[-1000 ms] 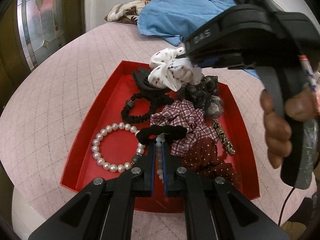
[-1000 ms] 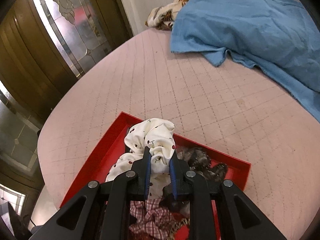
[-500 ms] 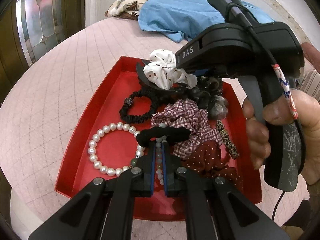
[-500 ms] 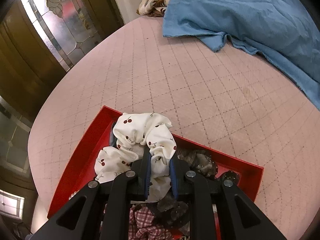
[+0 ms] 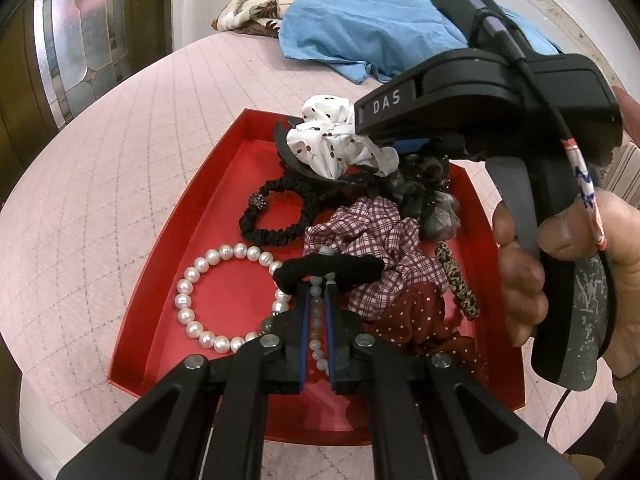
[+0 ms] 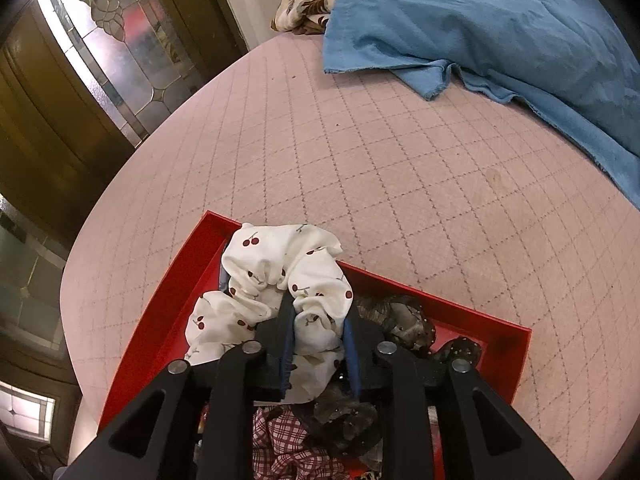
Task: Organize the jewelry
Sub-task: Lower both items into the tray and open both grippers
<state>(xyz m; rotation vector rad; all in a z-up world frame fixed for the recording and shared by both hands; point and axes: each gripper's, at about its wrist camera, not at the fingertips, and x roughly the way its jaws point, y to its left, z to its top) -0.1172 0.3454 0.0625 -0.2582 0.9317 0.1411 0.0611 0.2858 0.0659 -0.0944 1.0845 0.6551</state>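
The red tray (image 5: 168, 264) sits on a pink quilted bed (image 6: 400, 168). Inside it, the left claw (image 5: 317, 292) is nearly closed, with a strand of pale green beads (image 5: 317, 322) and a black hair tie (image 5: 328, 268) between its pads. At the tray's far end, the right claw (image 6: 316, 320) has just been opening, its jaws partly apart around a fold of the cherry-print scrunchie (image 6: 280, 264), which rests on the heap there. A pearl bracelet (image 5: 192, 292) lies in the tray's left part.

One red tray (image 5: 168, 248), five fabric scrunchies (image 5: 372, 236), two black hair ties (image 5: 276, 216), two bead bracelets (image 5: 208, 304), one leopard clip (image 5: 456, 280)
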